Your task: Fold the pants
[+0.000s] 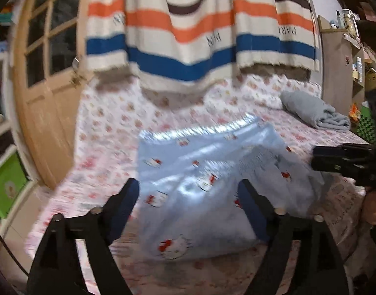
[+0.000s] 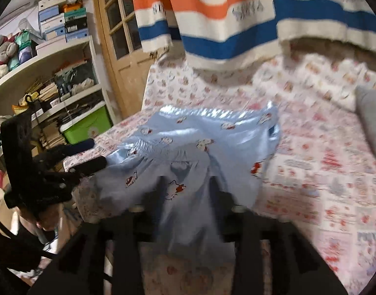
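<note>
Light blue pants (image 1: 200,184) with a cat print lie partly folded on the bed; they also show in the right wrist view (image 2: 188,152). My left gripper (image 1: 188,191) is open, its fingers spread over the near part of the pants, holding nothing. It shows from the side in the right wrist view (image 2: 89,154) at the pants' left edge. My right gripper (image 2: 188,184) has pants fabric bunched between its fingers, lifted off the bed. It shows in the left wrist view (image 1: 318,157) at the pants' right edge.
The bed has a pink-patterned sheet (image 2: 323,172). A folded grey cloth (image 1: 313,113) lies at the far right of the bed. A striped towel (image 1: 200,36) hangs above the far side. A wooden door (image 1: 48,93) and shelves (image 2: 52,78) stand to the left.
</note>
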`<action>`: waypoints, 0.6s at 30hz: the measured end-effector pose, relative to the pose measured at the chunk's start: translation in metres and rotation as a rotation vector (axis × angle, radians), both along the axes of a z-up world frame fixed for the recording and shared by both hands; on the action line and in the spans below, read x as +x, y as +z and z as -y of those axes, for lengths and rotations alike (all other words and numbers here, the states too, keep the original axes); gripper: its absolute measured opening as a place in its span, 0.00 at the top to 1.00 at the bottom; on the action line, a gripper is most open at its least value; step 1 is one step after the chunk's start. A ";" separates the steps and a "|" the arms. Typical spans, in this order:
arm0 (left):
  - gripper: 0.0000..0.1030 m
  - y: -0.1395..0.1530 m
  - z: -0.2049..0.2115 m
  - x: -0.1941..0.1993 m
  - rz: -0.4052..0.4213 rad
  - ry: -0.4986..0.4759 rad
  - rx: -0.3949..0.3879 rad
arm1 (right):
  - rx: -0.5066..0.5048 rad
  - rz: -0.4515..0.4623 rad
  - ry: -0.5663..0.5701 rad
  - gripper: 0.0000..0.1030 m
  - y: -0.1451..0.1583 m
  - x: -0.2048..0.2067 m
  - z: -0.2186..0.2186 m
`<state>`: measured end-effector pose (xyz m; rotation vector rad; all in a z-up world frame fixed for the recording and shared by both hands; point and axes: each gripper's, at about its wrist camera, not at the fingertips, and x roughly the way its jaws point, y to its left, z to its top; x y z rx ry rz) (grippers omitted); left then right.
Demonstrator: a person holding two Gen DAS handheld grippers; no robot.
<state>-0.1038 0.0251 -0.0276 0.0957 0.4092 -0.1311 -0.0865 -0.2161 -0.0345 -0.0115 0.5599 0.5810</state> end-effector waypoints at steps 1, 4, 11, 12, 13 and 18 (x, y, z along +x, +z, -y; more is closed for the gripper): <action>0.17 0.001 -0.001 -0.005 0.029 0.025 0.011 | -0.005 0.027 -0.011 0.53 0.001 -0.007 0.003; 0.09 0.001 -0.005 -0.016 0.073 0.072 0.015 | 0.021 0.089 -0.070 0.38 0.005 -0.027 0.018; 0.01 -0.010 -0.004 -0.039 0.146 0.095 0.017 | 0.039 0.176 -0.204 0.14 0.005 -0.060 0.039; 0.01 -0.011 -0.002 -0.041 0.152 0.097 0.027 | 0.036 0.180 -0.212 0.14 0.004 -0.062 0.039; 0.01 -0.012 0.001 -0.044 0.159 0.101 0.036 | 0.034 0.185 -0.224 0.13 0.002 -0.065 0.040; 0.01 -0.017 0.009 -0.048 0.145 0.089 0.030 | 0.043 0.206 -0.267 0.00 -0.003 -0.073 0.038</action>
